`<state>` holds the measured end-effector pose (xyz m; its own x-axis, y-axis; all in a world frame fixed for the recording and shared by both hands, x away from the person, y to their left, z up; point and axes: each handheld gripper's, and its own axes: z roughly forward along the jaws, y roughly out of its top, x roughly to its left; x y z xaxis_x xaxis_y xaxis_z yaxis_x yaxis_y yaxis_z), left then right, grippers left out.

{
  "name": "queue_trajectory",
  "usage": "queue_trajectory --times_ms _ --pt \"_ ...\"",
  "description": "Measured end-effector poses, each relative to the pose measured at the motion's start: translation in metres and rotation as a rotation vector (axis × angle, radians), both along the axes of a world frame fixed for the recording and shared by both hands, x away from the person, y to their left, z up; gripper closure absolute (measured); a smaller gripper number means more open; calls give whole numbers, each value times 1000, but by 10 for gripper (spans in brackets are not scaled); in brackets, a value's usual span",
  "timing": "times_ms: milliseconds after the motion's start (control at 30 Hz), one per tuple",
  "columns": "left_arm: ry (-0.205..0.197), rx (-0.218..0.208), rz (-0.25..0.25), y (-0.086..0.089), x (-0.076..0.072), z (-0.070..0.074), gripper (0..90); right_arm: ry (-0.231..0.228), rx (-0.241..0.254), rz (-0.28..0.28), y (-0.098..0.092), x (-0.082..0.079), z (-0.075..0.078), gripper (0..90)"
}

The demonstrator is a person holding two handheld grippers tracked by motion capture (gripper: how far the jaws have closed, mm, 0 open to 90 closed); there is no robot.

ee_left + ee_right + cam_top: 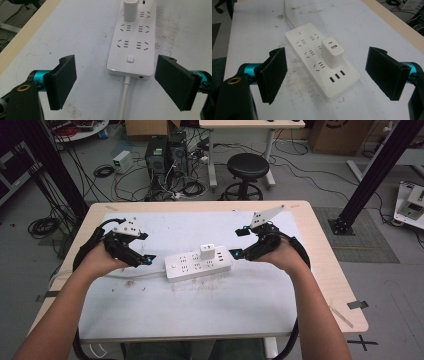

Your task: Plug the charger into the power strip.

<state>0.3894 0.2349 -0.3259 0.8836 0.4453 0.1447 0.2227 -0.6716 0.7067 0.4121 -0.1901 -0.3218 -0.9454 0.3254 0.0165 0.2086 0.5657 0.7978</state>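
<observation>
Both grippers have their jaws spread wide and hold nothing. Left gripper [146, 260] sits just off the cable end of the white power strip [198, 265], which lies near the middle of the white mat [175, 305] on the table [320, 245]. Right gripper [235, 254] sits at the strip's opposite end, the one with 3 USB ports. 1 white USB charger [207, 252] stands plugged into the strip, upright, nearer the right gripper. White cable [124, 100] runs out of the strip between the left jaws.
</observation>
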Motion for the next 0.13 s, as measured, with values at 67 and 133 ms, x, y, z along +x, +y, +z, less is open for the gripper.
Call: queue_trajectory --times_ms 67,133 --pt "2 0 -1 -1 0 0 177 -3 1 2 1 0 0 180" --pt "1 5 -2 0 0 -1 177 -7 1 4 1 0 0 179"
